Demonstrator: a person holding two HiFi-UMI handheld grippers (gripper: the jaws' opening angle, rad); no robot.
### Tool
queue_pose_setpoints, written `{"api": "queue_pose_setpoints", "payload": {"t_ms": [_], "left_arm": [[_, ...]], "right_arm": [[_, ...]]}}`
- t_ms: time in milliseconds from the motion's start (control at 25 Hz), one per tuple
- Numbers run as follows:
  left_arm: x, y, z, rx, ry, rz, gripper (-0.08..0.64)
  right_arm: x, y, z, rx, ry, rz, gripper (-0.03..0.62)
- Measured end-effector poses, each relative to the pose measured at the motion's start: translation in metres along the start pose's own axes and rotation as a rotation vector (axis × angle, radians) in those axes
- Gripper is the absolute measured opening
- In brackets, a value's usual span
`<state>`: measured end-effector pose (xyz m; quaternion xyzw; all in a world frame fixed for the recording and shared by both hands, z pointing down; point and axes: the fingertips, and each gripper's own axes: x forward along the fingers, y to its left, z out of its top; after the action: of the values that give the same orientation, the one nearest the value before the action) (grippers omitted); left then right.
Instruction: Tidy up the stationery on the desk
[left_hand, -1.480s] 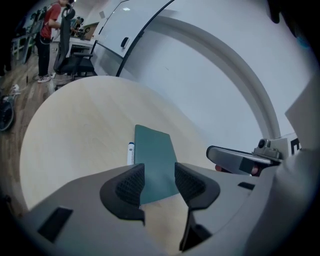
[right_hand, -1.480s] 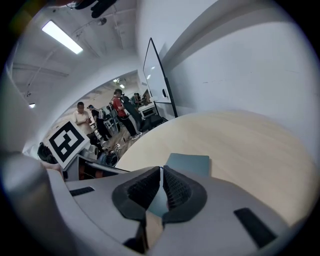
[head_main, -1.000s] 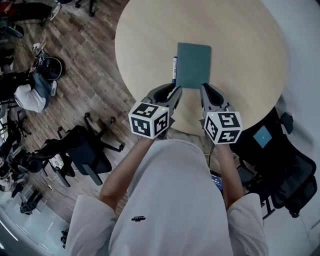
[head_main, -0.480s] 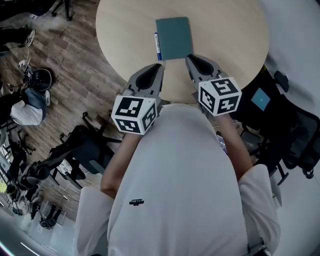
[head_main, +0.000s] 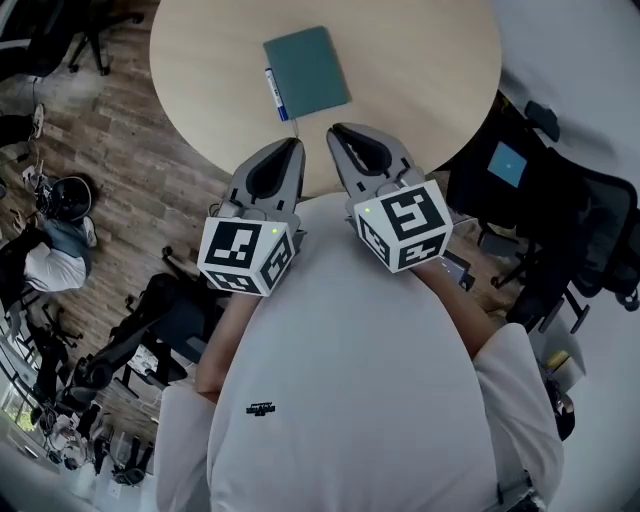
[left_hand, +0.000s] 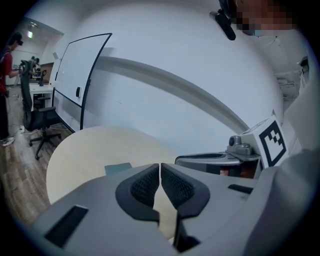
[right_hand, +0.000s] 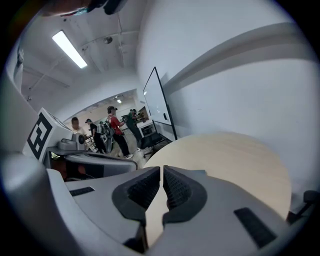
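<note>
A teal notebook (head_main: 305, 70) lies on the round light-wood table (head_main: 420, 60), and a sliver of it shows in the left gripper view (left_hand: 118, 168). A blue-and-white pen (head_main: 275, 93) rests along the notebook's left edge. My left gripper (head_main: 291, 150) hovers over the table's near rim, shut with nothing between its pads. Beside it, my right gripper (head_main: 338, 136) is also shut and empty. Both are held close to my chest, well short of the notebook. In their own views the left gripper (left_hand: 160, 172) and right gripper (right_hand: 162, 175) show pads pressed together over the tabletop (right_hand: 230, 160).
Black office chairs stand to the right of the table (head_main: 560, 220) and at the lower left on the wooden floor (head_main: 170, 300). A whiteboard (left_hand: 80, 85) leans on the far wall. People stand at desks in the background (right_hand: 115, 132).
Both grippers have pulled back from the notebook's near edge toward my body and risen. The notebook and pen lie as before on the table.
</note>
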<state>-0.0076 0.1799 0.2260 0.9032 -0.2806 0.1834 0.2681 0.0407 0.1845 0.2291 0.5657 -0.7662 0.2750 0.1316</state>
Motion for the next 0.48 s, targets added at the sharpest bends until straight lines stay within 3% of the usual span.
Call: {"api": "queue_pose_setpoints", "payload": {"t_ms": [120, 480], "left_arm": [[0.001, -0.002, -0.004, 0.012, 0.012, -0.005, 0.029], [0.014, -0.007, 0.001, 0.039, 0.003, -0.009, 0.028]], "right_arm": [[-0.004, 0.005, 0.007, -0.022, -0.067, -0.089, 0.046], [-0.001, 0.008, 0.002, -0.038, -0.067, -0.067, 0.046]]}}
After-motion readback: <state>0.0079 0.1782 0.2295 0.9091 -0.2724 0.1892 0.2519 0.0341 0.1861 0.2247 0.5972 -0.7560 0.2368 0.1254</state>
